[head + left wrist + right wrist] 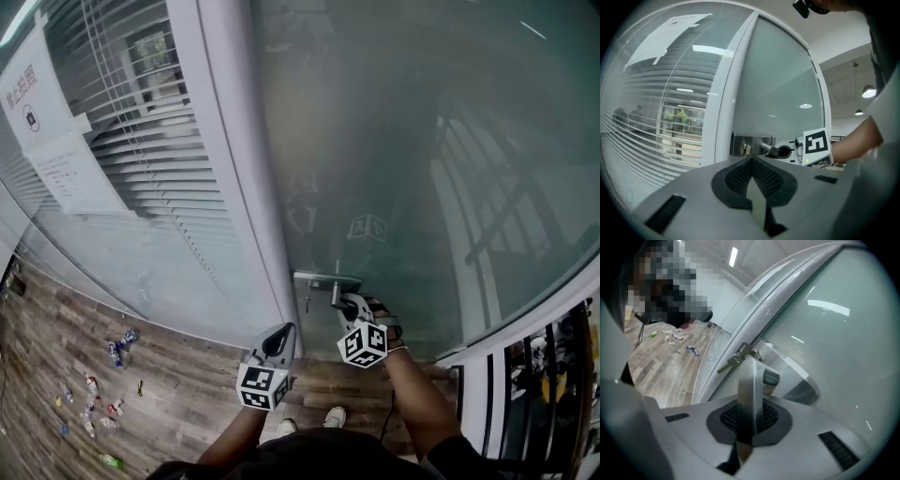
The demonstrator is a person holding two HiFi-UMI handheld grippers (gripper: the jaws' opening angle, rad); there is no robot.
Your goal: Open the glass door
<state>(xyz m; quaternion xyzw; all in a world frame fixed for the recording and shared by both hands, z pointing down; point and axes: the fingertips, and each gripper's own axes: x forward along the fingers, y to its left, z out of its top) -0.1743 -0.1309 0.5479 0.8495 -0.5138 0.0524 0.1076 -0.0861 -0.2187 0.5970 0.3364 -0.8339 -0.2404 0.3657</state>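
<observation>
The frosted glass door (403,169) has a steel lock plate (319,279) with a lever handle (337,292) and a key (736,357) in the lock. My right gripper (352,305) is shut on the door handle (750,380), and the metal lever runs between its black pads. The left gripper view shows the same grip, the right gripper (785,151) clamped on the handle (769,149). My left gripper (284,333) hangs just left of and below the handle, in front of the white door frame (244,187). Its pads (751,161) meet with nothing between them.
Left of the frame is a glass wall with blinds (141,141) and paper notices (56,141). Small scattered things (94,394) lie on the wood floor at lower left. The person's shoes (335,415) stand close to the door. A dark railing (553,375) is at right.
</observation>
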